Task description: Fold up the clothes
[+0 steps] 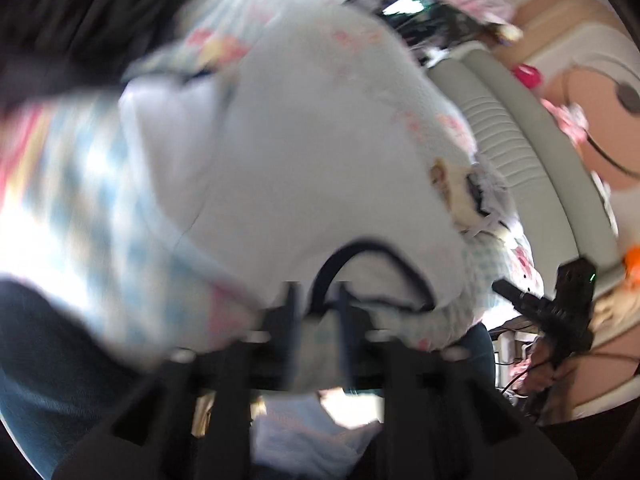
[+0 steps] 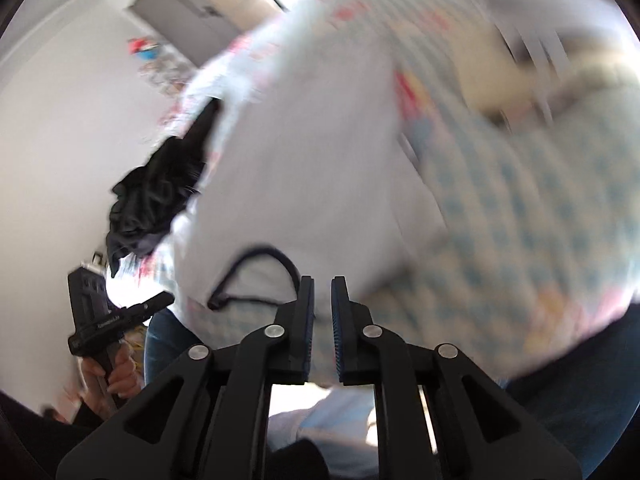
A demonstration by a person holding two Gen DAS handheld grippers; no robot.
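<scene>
Motion blur smears the pale grey garment with dark neck trim [image 1: 304, 152] and the blue-checked, pink-printed cloth [image 2: 532, 216]; the black left gripper's [image 1: 314, 304] fingertips blur, their grip unclear.

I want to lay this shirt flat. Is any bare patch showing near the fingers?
None that I can see. The white shirt fills both blurred views, with dark clothing crowding its one edge and checkered cloth the other.
</scene>
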